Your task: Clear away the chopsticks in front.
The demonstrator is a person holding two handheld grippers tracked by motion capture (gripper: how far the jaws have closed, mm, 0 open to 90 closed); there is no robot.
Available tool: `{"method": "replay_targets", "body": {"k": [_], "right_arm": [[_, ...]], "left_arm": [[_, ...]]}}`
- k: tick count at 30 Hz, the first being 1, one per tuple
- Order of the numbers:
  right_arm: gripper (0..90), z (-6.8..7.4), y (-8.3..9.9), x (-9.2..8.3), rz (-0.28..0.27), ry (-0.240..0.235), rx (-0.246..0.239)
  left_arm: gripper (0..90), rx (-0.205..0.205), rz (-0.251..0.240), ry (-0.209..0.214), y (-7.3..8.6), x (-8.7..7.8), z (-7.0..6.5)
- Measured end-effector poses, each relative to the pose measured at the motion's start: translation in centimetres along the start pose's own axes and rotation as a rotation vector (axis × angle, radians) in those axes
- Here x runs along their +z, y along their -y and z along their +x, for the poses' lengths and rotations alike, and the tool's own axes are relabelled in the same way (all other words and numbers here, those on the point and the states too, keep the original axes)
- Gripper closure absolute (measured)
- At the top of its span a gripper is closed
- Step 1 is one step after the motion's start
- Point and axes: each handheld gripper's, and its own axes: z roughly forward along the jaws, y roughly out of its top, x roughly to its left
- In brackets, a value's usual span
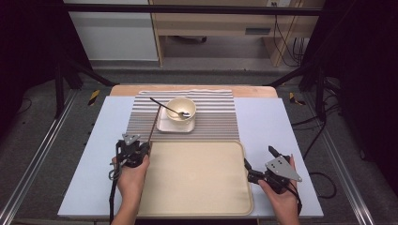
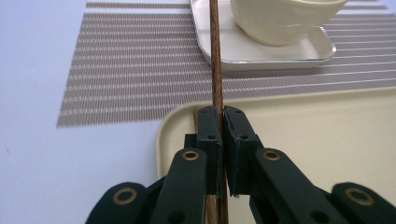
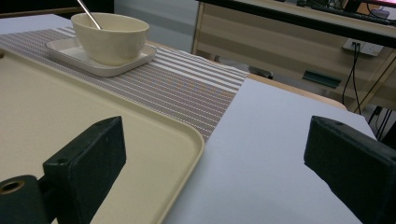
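Left gripper (image 1: 144, 149) clamped on chopsticks (image 1: 153, 125) at frame center-left, tips over the striped mat (image 1: 211, 122) — right gripper (image 1: 260, 161) w/ jaws wide, nothing in them, lower right beside tray (image 1: 197, 178).

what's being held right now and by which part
The left gripper is shut on the brown chopsticks near their lower end; the right gripper is open, holding nothing.
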Motion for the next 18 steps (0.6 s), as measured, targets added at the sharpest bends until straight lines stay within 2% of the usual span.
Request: {"method": "replay_targets", "body": {"k": [2,4,9,12,15,18], "right_arm": [[5.8,0.0,0.0,0.0,-0.001,-0.001,-0.001],[5.9,0.0,0.0,0.0,-0.002,-0.001,0.001],[5.9,-0.2,0.1,0.0,0.004,-0.001,0.003],[6.0,-0.1,0.1,-0.1,0.006,-0.002,0.002],[6.0,-0.1,0.1,-0.1,0.004,0.0,0.004],[6.0,-0.1,0.1,-0.1,0.006,-0.001,0.003]], "left_arm": [[85.8,-0.01,-0.011,0.007,0.7,-0.7,-0.2],[85.8,-0.003,-0.018,0.011,1.1,-1.3,-0.6],[85.8,-0.039,-0.047,0.047,2.3,-2.7,-1.6],[85.8,-0.022,-0.04,0.048,3.0,-3.2,-2.1],[85.8,-0.051,-0.052,0.047,3.7,-3.9,-2.0],[85.8,-0.046,-0.054,0.031,4.2,-4.6,-1.9]]}}
